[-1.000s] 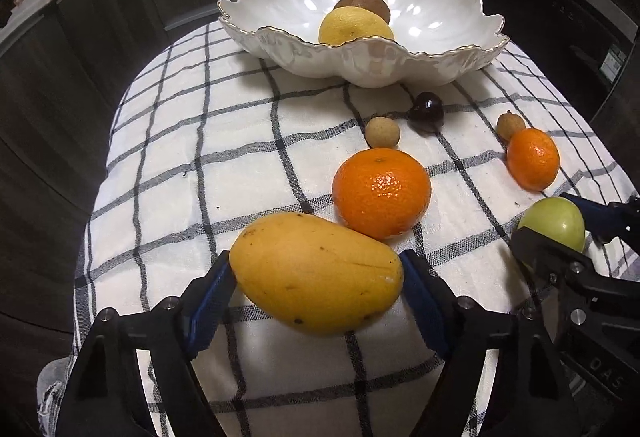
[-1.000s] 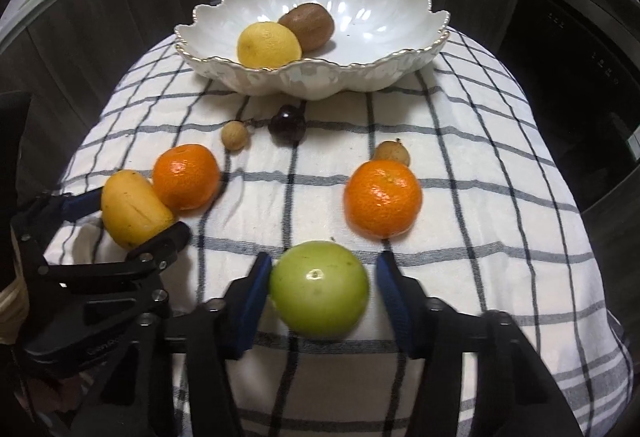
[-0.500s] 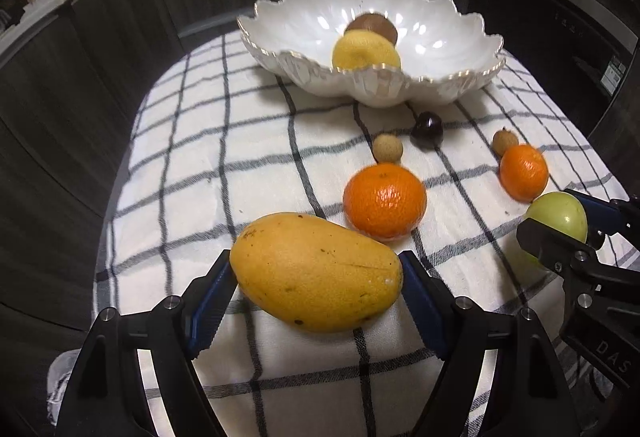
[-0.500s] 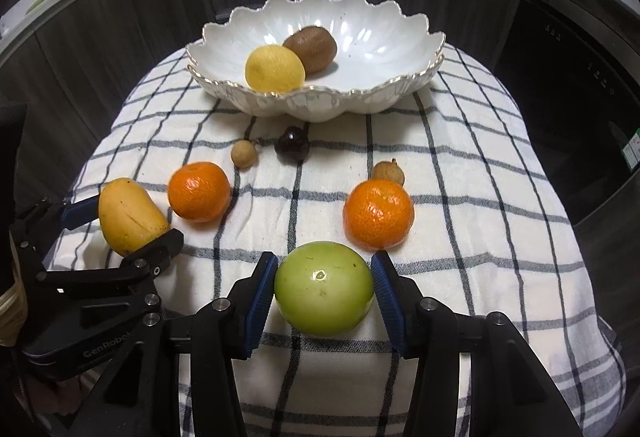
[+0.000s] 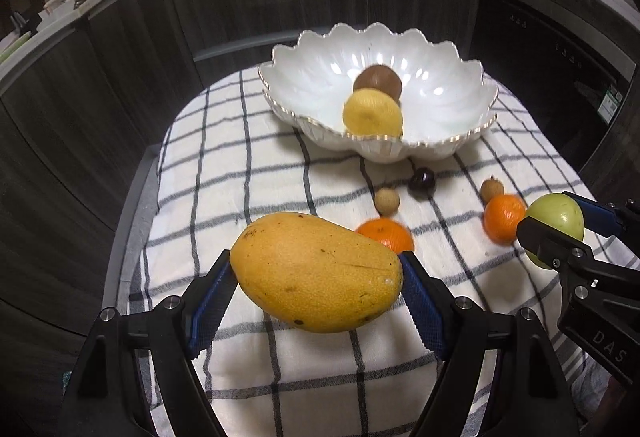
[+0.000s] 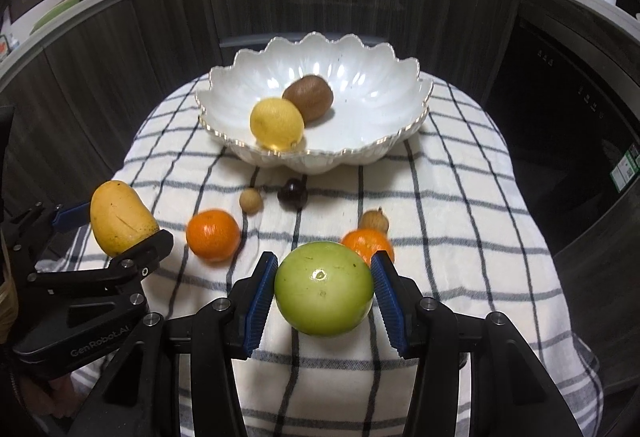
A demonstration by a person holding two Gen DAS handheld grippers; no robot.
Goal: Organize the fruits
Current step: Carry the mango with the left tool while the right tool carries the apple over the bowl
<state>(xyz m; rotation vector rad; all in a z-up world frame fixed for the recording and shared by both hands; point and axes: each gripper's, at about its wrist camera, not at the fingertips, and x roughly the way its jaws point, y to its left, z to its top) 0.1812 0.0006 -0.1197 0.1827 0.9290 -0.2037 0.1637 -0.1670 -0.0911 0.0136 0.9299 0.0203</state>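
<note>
My left gripper [image 5: 316, 277] is shut on a yellow mango [image 5: 318, 271], held off the checked cloth [image 5: 240, 165]; the mango [image 6: 120, 217] shows at the left of the right wrist view too. My right gripper [image 6: 324, 289] is shut on a green apple [image 6: 324, 287], also lifted; the apple [image 5: 556, 225] appears at the right edge of the left wrist view. Beyond both stands a white scalloped bowl [image 6: 380, 105] holding a lemon [image 6: 277, 123] and a kiwi [image 6: 308, 97].
On the cloth between grippers and bowl lie two oranges [image 6: 213, 235] [image 6: 366, 241], two small tan fruits [image 6: 251, 200] [image 6: 374, 221] and a dark round fruit [image 6: 292, 193]. Dark cabinet fronts [image 6: 160, 37] curve behind the table. The cloth drops off at left and right.
Both grippers have risen with their fruit, the mango and the apple now clear of the cloth. The bowl and loose fruits look farther below and have not shifted.
</note>
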